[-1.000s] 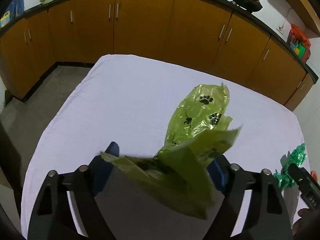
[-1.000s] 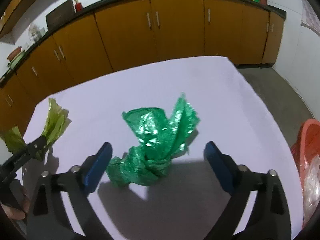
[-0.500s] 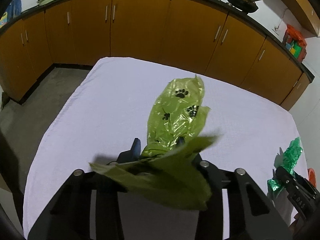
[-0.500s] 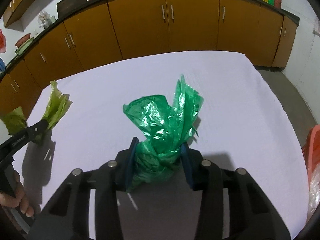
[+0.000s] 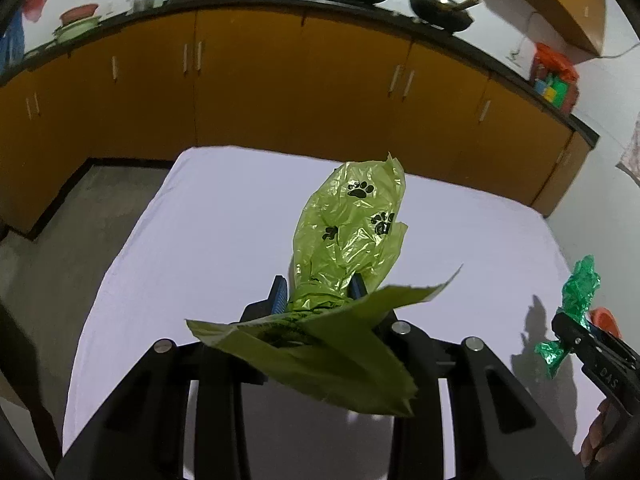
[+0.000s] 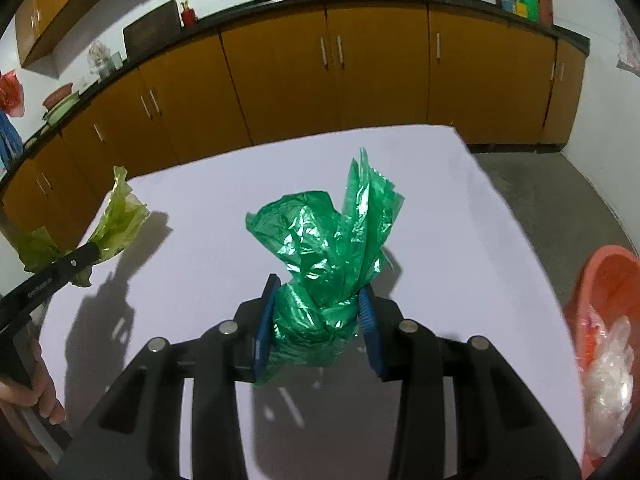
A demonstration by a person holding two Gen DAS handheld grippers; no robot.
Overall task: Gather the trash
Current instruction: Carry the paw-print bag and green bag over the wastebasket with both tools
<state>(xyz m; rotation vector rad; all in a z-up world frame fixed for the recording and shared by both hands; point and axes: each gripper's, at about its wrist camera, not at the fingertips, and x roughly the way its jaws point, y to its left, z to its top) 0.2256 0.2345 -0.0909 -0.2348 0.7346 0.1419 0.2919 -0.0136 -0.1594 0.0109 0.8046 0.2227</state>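
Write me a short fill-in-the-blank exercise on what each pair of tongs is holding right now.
1. The left tongs are shut on a light green bag printed with black ____ prints.
2. The right tongs are shut on a crumpled ____ green bag.
3. Both bags are held above a table under a ____ cloth.
4. Off the table's right edge sits an ____ bin.

Missing words: paw; dark; white; orange

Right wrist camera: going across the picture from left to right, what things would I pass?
A person's hand → light green bag held by the left gripper → dark green bag pinched in the right gripper → orange bin.
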